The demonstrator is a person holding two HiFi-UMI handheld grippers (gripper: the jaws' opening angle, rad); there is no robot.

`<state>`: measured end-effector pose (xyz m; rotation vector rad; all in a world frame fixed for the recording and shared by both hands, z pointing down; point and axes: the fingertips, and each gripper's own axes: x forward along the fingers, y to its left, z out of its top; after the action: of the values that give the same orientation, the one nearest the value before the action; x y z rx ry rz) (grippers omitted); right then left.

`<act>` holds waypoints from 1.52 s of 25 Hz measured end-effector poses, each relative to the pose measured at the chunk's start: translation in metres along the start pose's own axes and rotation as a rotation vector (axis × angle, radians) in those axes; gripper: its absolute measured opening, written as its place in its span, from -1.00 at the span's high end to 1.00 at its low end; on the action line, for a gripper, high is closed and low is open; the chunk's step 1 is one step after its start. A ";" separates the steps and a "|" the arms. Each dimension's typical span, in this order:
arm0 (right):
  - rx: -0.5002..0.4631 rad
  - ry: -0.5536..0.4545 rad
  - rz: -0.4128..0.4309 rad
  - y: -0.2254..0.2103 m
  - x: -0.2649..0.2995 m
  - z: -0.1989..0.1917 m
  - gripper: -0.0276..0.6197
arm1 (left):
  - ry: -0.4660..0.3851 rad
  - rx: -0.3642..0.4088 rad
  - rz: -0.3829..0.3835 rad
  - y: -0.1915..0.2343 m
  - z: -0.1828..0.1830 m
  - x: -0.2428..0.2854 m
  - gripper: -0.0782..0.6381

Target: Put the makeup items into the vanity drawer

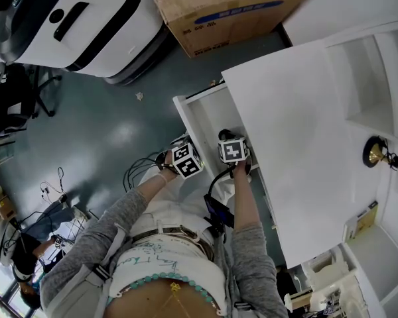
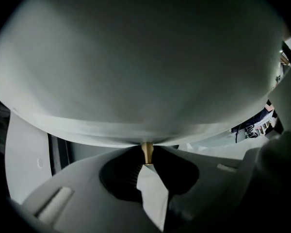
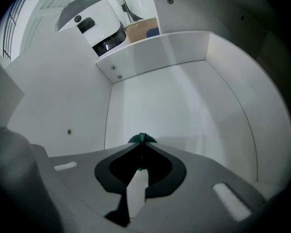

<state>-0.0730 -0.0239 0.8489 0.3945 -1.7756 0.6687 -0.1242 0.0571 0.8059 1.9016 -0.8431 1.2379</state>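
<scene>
- Head view: a person in a grey sleeve stands at a white vanity (image 1: pixel 298 131), a hand-held gripper in each hand, with the vanity drawer (image 1: pixel 209 118) pulled out from under the top.
- The left gripper (image 1: pixel 183 152) sits at the drawer's front edge, and the right gripper (image 1: pixel 231 144) reaches just beside it over the drawer's inside.
- Left gripper view: the jaws are pressed together on the stem of a small gold knob (image 2: pixel 146 152), which juts from the white drawer front (image 2: pixel 136 67) filling most of the frame.
- Right gripper view: the jaws are closed, pinching a small dark green item (image 3: pixel 141 138) at their tips. Too little of it shows to tell what kind of makeup it is.
- The green item hangs inside the drawer, above its white floor (image 3: pixel 184 106) and well short of the far wall (image 3: pixel 155 52).
- On the grey floor beyond the drawer stand a white machine (image 1: pixel 79 18) with a black band and a cardboard box (image 1: pixel 229 8).
- A gold-coloured object (image 1: pixel 375 152) rests on a vanity shelf.
</scene>
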 end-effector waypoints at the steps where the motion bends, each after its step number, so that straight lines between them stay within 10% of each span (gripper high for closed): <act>1: 0.001 0.000 0.000 0.000 0.000 0.000 0.77 | -0.001 -0.001 0.000 0.000 0.000 0.000 0.58; 38: -0.044 -0.073 0.015 0.020 -0.040 0.008 0.59 | -0.009 -0.007 0.000 -0.001 -0.001 0.001 0.59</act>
<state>-0.0785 -0.0161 0.8050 0.3798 -1.8605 0.6322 -0.1232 0.0585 0.8066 1.9028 -0.8516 1.2260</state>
